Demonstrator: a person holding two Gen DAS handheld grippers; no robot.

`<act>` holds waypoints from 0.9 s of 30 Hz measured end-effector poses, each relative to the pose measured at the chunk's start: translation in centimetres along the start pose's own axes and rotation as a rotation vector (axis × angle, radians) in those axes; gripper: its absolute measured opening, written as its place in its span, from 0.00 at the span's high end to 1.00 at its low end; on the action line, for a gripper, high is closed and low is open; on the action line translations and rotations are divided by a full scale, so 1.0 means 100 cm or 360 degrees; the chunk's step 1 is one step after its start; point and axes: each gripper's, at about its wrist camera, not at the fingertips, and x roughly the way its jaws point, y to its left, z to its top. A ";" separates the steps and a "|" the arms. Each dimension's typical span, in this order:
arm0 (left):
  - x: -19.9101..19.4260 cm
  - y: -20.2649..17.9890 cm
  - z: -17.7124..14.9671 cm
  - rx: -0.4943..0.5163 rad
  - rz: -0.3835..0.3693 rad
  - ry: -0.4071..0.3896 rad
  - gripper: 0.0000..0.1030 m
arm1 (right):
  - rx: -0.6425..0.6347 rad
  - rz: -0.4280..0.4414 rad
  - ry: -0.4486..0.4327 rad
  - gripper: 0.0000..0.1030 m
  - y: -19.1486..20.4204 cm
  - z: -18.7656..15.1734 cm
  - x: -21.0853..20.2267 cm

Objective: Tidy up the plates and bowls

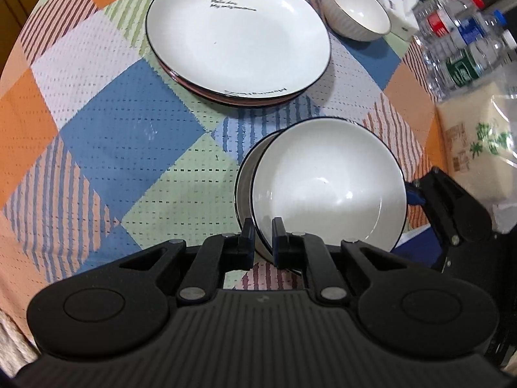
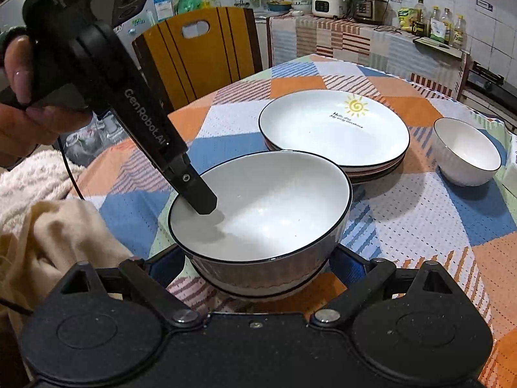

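- Two bowls sit nested: the top bowl (image 1: 326, 190) tilts inside the lower bowl (image 1: 247, 174), in front of the plate stack (image 1: 237, 35).
- Left gripper (image 1: 261, 237) pinches the top bowl's rim between narrow fingers (image 1: 247, 232).
- Right gripper (image 2: 258, 258) has wide fingers (image 2: 350, 266) flanking the lower bowl.
- Small bowl (image 2: 465, 152) stands right of the plate stack on the counter (image 1: 122, 135).

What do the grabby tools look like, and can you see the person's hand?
Both are black plastic. The left gripper has two round discs on its body, ribbed casing, silver rivets and blue finger pads. The right gripper looks the same, a bit dusty. White "GenRobot.AI" lettering runs along the left one, with a thin black cable. The bare hand has pale pink nails.
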 end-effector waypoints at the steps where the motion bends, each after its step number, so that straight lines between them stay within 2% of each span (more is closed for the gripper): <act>1: 0.001 0.000 0.001 -0.0007 -0.0002 -0.0005 0.91 | -0.0003 -0.0007 0.0007 0.04 0.000 0.000 0.001; 13: -0.002 -0.012 -0.005 0.0070 0.0109 -0.0085 0.91 | -0.0088 -0.0079 0.0063 0.04 0.006 0.003 0.009; 22: 0.000 -0.024 -0.016 0.0198 0.0284 -0.0128 0.90 | -0.0097 -0.0109 0.0085 0.05 0.013 0.005 0.005; 26: 0.000 -0.018 -0.013 0.0172 0.0247 -0.0128 0.89 | -0.0140 -0.0117 0.0078 0.05 0.014 0.006 0.004; 27: -0.001 -0.017 -0.012 0.0163 0.0239 -0.0130 0.86 | -0.0141 -0.0114 0.0079 0.05 0.013 0.006 0.004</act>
